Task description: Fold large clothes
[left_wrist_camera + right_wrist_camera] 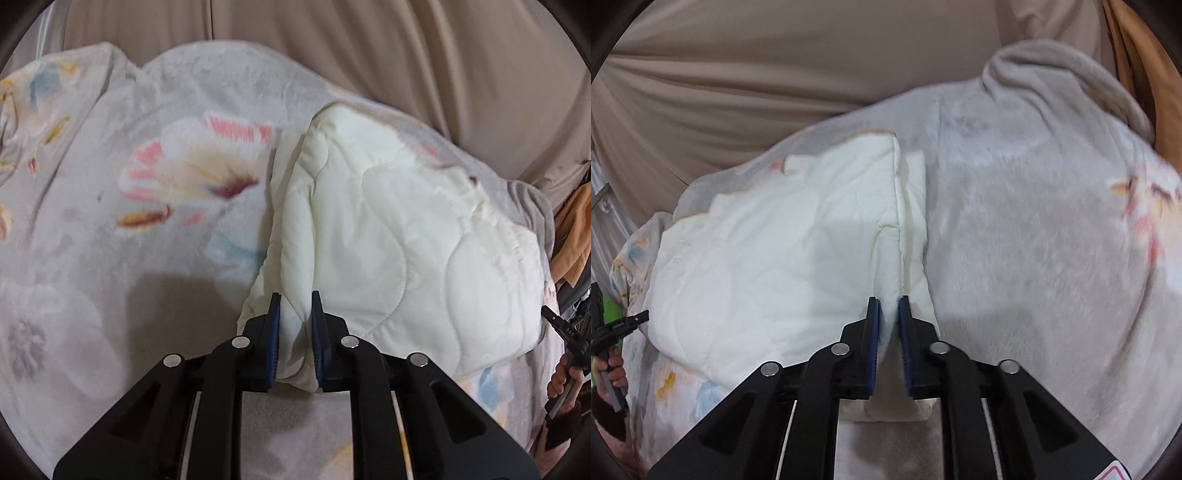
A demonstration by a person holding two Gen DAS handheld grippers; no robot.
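- Left wrist view: the left tool (295,306) pinches the near corner of the white quilt (388,236), which lies folded on a flowered blanket (147,184); the right tool (554,317) shows at the right edge.
- Right wrist view: the right tool (888,310) is clamped on the quilt's (775,240) other near corner, blanket (1034,240) beneath; the left tool (628,321) sits at the left edge.

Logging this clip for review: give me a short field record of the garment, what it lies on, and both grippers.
garment: white quilted padded garment, folded, lying flat
surface: grey plush floral blanket
left gripper: jaws shut on the garment's near left edge
right gripper: jaws shut on the garment's near right edge
backdrop: beige curtain
fold status: both near corners pinched, not lifted
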